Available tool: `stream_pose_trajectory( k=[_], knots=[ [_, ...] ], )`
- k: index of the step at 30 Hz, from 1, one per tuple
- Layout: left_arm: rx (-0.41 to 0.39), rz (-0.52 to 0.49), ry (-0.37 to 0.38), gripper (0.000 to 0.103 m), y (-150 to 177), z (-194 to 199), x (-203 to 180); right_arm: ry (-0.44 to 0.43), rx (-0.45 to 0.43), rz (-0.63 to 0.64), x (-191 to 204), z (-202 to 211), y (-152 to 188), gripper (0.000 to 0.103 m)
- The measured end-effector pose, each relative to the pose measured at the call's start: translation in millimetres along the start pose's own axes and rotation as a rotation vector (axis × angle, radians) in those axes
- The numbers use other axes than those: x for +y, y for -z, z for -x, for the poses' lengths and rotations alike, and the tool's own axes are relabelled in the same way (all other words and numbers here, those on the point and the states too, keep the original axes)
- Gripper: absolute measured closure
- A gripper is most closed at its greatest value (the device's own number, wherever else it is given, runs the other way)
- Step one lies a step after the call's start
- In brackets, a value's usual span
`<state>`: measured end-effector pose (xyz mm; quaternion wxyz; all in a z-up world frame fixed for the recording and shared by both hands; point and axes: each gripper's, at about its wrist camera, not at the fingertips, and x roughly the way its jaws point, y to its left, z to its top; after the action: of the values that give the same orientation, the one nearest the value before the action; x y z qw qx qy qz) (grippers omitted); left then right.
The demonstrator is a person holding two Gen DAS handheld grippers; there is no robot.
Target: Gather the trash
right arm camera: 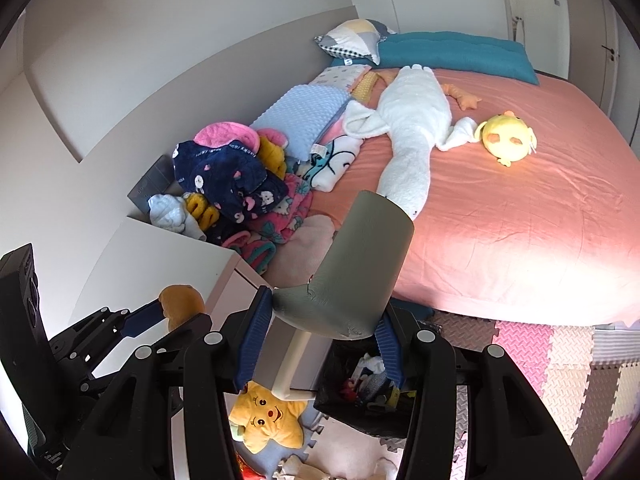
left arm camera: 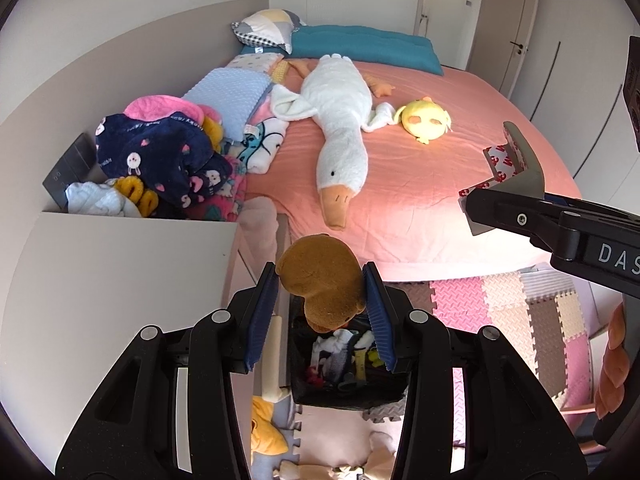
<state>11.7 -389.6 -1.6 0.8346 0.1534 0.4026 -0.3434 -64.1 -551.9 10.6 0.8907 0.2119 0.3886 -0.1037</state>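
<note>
My left gripper (left arm camera: 321, 280) is shut on a brown plush toy (left arm camera: 322, 284) and holds it above a black bin (left arm camera: 344, 396) on the floor, which has several small items in it. My right gripper (right arm camera: 326, 308) is shut on a grey cardboard tube (right arm camera: 356, 268), flattened at the gripped end, above and just left of the same bin (right arm camera: 360, 412). In the right wrist view the left gripper (right arm camera: 160, 314) with the brown toy (right arm camera: 180, 304) is at the lower left. In the left wrist view the right gripper's body (left arm camera: 560, 228) crosses the right edge.
A pink bed (left arm camera: 420, 168) carries a white goose plush (left arm camera: 340, 128), a yellow chick plush (left arm camera: 426, 120), a teal cushion and a pile of clothes (left arm camera: 168, 160). A white bedside cabinet (left arm camera: 112, 280) stands left. A yellow star plush (right arm camera: 268, 416) lies on foam floor mats (left arm camera: 520, 320).
</note>
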Motion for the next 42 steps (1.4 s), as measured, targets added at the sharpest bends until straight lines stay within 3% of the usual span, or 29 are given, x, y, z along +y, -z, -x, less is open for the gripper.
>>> stream_pose_trajectory(
  k=[10,11,12,13,14,15,19,42],
  knots=[
    [0.041,-0.030,0.041,0.059,-1,-12,-21,0.047,0.008,-0.038,-24,1,6,0.051],
    [0.057,-0.036,0.047,0.055,0,-14,-23,0.060,0.009,-0.040,-26,1,6,0.051],
    [0.072,-0.037,0.046,0.033,0,-16,-24,0.075,0.013,-0.041,-27,0,5,0.045],
    [0.080,-0.032,0.039,0.018,0,-17,-24,0.091,0.020,-0.041,-29,-2,4,0.029],
    [0.070,-0.024,0.023,0.006,1,-16,-24,0.107,0.024,-0.043,-29,-3,3,0.021],
    [0.056,-0.019,0.008,0.006,1,-14,-22,0.130,0.018,-0.045,-30,-3,3,0.016],
    [0.065,-0.001,-0.017,0.006,-1,-15,-14,0.155,0.007,-0.052,-34,-2,0,0.016],
    [0.054,-0.001,-0.029,0.006,-1,-10,-8,0.133,0.013,-0.052,-30,-2,-1,0.016]
  ],
)
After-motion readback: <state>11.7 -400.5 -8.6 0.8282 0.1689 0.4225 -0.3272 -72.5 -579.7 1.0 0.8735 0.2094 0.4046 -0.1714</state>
